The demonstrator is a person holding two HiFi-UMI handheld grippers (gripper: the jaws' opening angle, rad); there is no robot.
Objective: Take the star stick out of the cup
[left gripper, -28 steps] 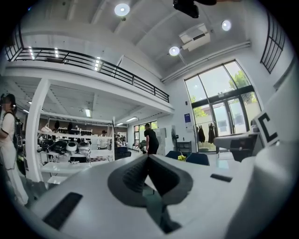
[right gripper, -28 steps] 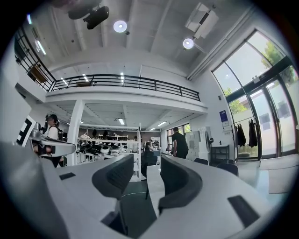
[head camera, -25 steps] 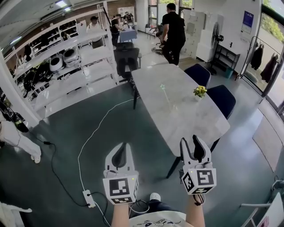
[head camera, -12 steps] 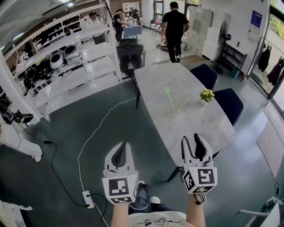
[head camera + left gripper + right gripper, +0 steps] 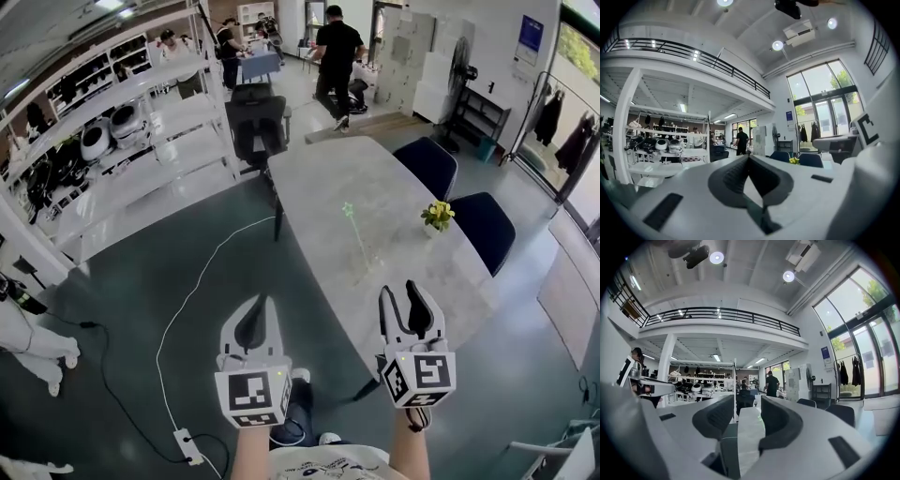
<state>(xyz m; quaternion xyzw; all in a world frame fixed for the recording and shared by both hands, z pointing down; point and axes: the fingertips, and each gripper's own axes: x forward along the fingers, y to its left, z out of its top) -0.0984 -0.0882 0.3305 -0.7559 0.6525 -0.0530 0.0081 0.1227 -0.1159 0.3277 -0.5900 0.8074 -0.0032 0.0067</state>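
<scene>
A thin stick with a pale green star (image 5: pixel 348 209) on top stands tilted in a clear cup (image 5: pixel 364 273) on the long grey table (image 5: pixel 394 187); the cup itself is hard to make out. Both grippers hang in front of me, short of the table's near end. My left gripper (image 5: pixel 255 323) (image 5: pixel 749 158) is over the floor, its jaws pressed together with nothing between them. My right gripper (image 5: pixel 409 305) (image 5: pixel 747 404) is by the table's near edge, its jaws apart and empty. The table runs away between the right fingers (image 5: pixel 715 420).
A small pot of yellow flowers (image 5: pixel 437 216) sits at the table's right side. Two blue chairs (image 5: pixel 427 161) (image 5: pixel 483 225) stand right of the table, a black chair (image 5: pixel 255 122) at its far end. White shelving (image 5: pixel 122 159) lines the left. A white cable and power strip (image 5: pixel 187 445) lie on the floor. A person in black (image 5: pixel 336 56) walks far off.
The view has shifted nearer the table, whose near end now reaches my right gripper. Both grippers keep their pose. The person in black has walked farther away.
</scene>
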